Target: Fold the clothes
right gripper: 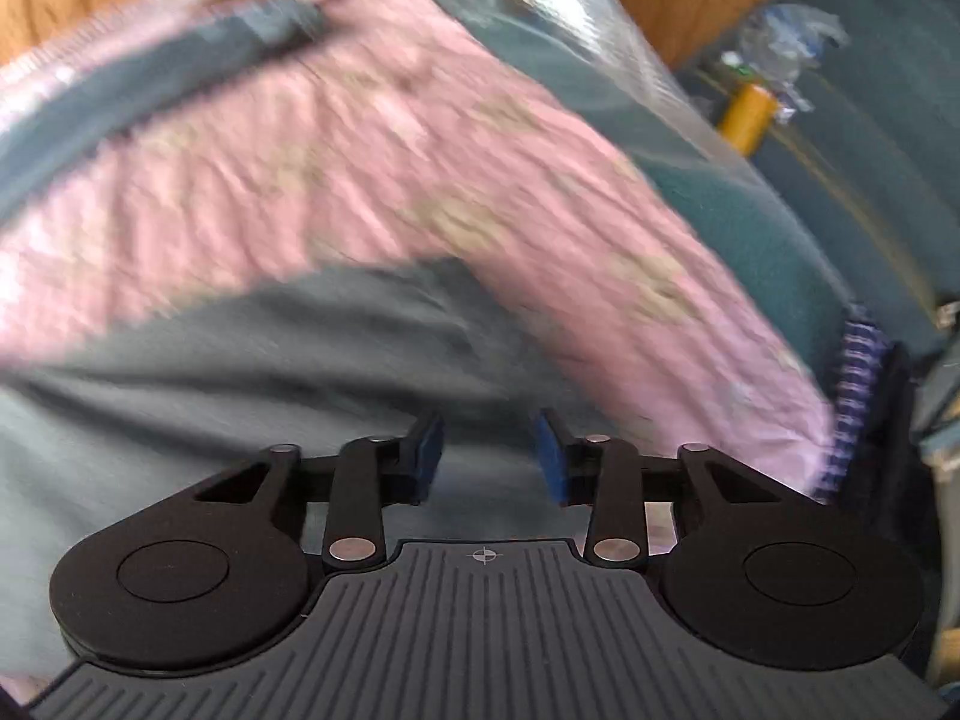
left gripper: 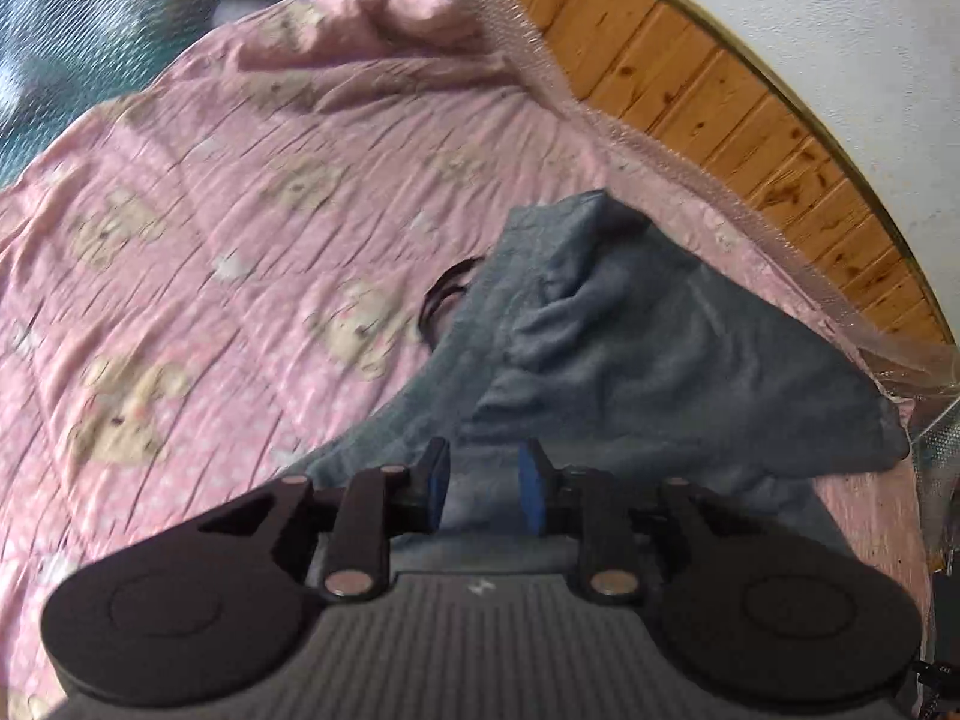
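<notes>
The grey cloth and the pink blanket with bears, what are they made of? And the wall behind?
The grey cloth looks like soft, matte knit, maybe fleece or cotton: it drapes in thick, limp folds. The pink blanket seems thin woven cotton, crinkled all over with fine creases and a printed bear pattern. The wall looks like varnished wood: orange planks with dark knots.

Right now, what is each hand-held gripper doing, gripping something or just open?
Left hand-held gripper: open, over the grey garment, gripping nothing.
Right hand-held gripper: open, grey garment beneath it, gripping nothing.
</notes>
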